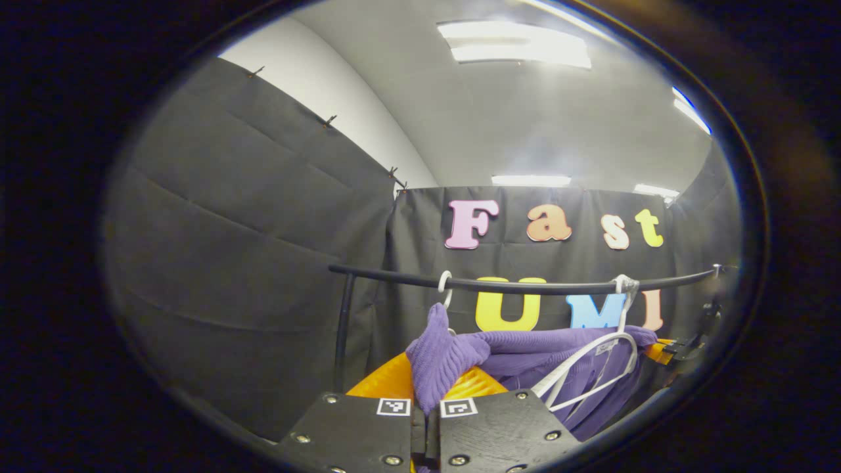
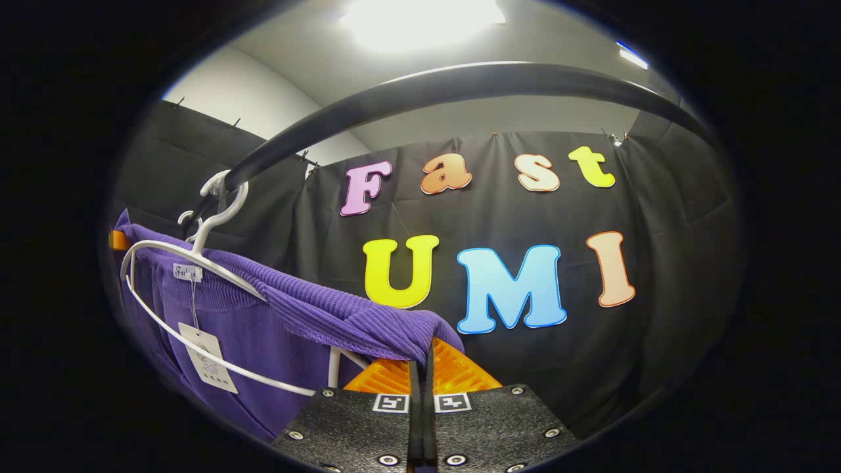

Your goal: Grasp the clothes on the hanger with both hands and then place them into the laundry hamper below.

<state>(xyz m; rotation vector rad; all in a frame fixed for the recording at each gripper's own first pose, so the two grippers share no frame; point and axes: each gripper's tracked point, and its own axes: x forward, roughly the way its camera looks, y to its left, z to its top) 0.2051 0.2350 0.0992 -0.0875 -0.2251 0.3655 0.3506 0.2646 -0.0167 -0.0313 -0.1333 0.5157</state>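
Left tool (image 1: pixel 426 401): two flat black plates side by side at the bottom of the left gripper view, matte, with slanted outer edges. Round silver screws sit at the corners and along the lower edges. One small white square tag with a black block pattern is fixed on the inner top corner of each plate. Ribbed fingers (image 1: pixel 387 384) rise ahead of the plates.

Right tool (image 2: pixel 420 381): same build in the right gripper view; plate surface looks faintly grainy, possibly textured. Matching tags, matching screws, ribbed fingers (image 2: pixel 453 371).
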